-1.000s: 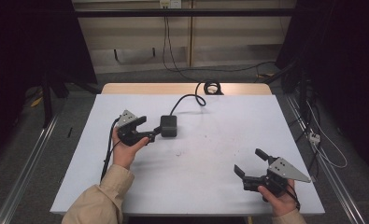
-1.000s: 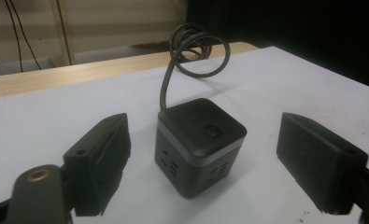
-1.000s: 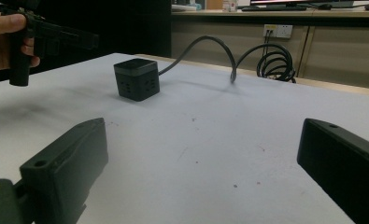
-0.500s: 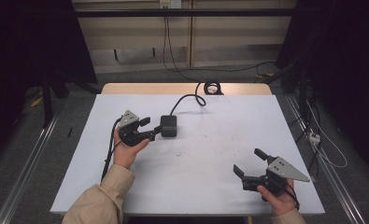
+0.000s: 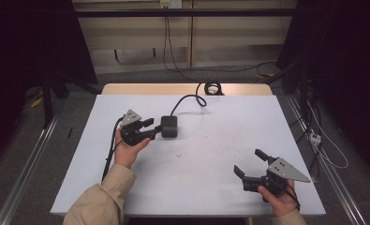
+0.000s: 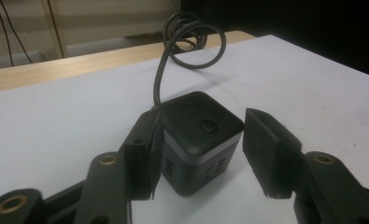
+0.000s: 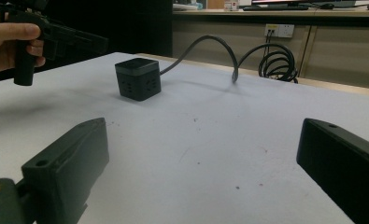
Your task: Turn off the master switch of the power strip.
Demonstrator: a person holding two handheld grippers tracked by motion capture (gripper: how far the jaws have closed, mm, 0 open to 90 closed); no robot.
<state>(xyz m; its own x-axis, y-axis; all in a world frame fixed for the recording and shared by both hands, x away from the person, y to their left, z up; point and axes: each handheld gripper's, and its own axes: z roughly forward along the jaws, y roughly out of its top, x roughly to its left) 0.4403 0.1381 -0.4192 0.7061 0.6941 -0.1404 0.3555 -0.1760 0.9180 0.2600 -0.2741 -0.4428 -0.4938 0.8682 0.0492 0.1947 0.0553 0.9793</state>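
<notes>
A black cube-shaped power socket (image 5: 169, 126) with a thick black cable (image 5: 187, 99) stands on the white table (image 5: 210, 187), left of centre. My left gripper (image 5: 151, 127) reaches it from the left, and its jaws have just been closing around it. In the left gripper view the cube (image 6: 201, 135) sits between the pads: one pad lies against its side, while a gap remains at the other pad (image 6: 266, 154). My right gripper (image 5: 248, 161) rests near the front right corner, open with nothing between its jaws, and looks across the table at the cube (image 7: 138, 78).
The socket's cable runs back to a coil (image 5: 213, 87) on the wooden strip at the table's far edge. Beyond it is a wall with outlets (image 5: 170, 3) and hanging wires. Dark floor and rails flank both sides of the table.
The left gripper's jaws have narrowed around the black cube. Both hands have stayed in place, and the cube has not shifted.
</notes>
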